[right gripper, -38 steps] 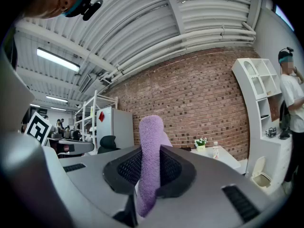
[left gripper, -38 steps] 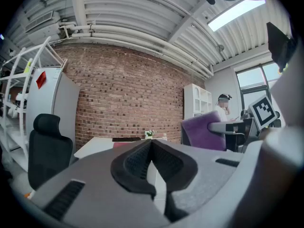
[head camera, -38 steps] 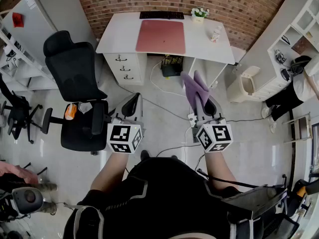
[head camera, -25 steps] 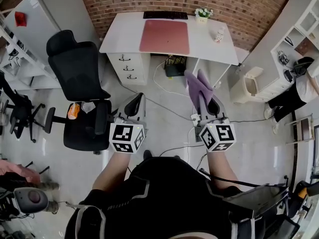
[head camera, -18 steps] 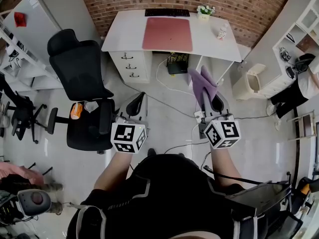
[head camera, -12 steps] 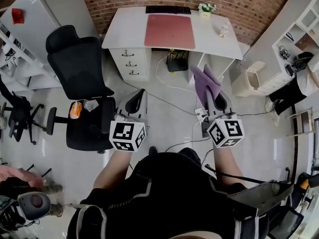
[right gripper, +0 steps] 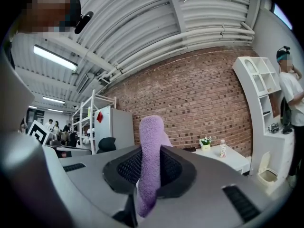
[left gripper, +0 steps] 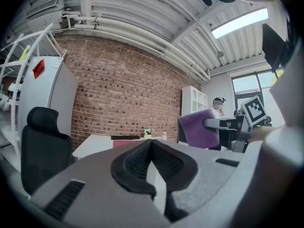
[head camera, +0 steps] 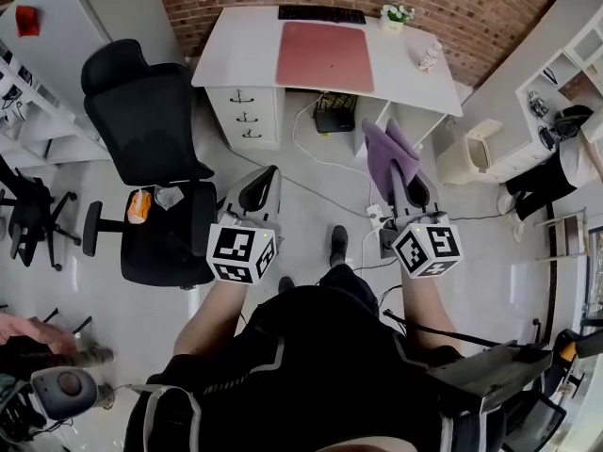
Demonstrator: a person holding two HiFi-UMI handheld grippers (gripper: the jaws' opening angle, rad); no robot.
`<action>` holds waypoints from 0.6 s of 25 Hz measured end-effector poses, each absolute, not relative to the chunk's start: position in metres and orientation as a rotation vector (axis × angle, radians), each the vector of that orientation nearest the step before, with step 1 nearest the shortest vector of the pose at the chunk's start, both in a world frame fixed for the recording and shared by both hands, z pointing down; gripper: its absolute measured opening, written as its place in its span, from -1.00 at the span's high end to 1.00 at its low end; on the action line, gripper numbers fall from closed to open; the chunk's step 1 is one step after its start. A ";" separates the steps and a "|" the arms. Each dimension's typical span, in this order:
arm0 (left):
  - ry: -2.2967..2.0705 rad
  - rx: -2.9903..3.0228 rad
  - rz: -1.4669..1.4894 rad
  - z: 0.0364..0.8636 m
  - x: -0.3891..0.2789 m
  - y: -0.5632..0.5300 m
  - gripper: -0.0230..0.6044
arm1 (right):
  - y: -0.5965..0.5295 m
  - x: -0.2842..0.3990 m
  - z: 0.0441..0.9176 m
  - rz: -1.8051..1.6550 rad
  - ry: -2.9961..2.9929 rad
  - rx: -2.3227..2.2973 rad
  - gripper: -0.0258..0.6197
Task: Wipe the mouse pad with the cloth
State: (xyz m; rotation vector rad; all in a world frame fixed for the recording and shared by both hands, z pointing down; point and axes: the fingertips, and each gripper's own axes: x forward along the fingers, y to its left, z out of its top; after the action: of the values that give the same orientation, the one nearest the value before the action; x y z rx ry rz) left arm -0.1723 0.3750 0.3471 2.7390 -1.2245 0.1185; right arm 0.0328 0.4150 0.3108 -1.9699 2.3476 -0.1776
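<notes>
A pink mouse pad [head camera: 325, 56] lies flat on the white desk [head camera: 236, 59] far ahead, against the brick wall. The purple cloth [head camera: 388, 158] stands up out of my right gripper [head camera: 407, 192], whose jaws are shut on it; in the right gripper view the cloth [right gripper: 150, 160] rises between the black pads. My left gripper [head camera: 258, 190] is held level beside it, shut with nothing in it; its pads [left gripper: 151, 163] meet. From the left gripper view the cloth [left gripper: 199, 131] shows to the right and the mouse pad [left gripper: 124, 141] as a thin strip. Both grippers are well short of the desk, over the floor.
A black office chair [head camera: 151, 149] stands left of my path. A keyboard [head camera: 322, 14], flower pot [head camera: 397, 13] and small bottle [head camera: 430, 58] sit on the desk. Cables [head camera: 316, 182] trail on the floor under the desk. White shelving [head camera: 556, 83] and a bin [head camera: 476, 153] stand at right.
The desk and mouse pad have come closer and slid up in the head view as I walk forward. Both grippers keep their pose; the cloth stays gripped.
</notes>
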 end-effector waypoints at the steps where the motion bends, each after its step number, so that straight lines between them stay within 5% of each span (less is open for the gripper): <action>1: -1.235 2.735 0.122 0.348 -0.171 0.370 0.92 | 0.410 0.035 0.312 -0.178 2.350 -1.961 0.74; 15: -1.311 2.696 0.163 0.349 -0.105 0.277 0.92 | 0.306 0.104 0.319 -0.205 2.412 -1.891 0.74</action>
State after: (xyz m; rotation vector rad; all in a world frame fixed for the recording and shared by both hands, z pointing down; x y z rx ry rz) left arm -0.1048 0.2772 0.3488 2.6965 -1.3111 0.1627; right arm 0.1036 0.3064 0.3194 -1.8915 2.4121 -0.2052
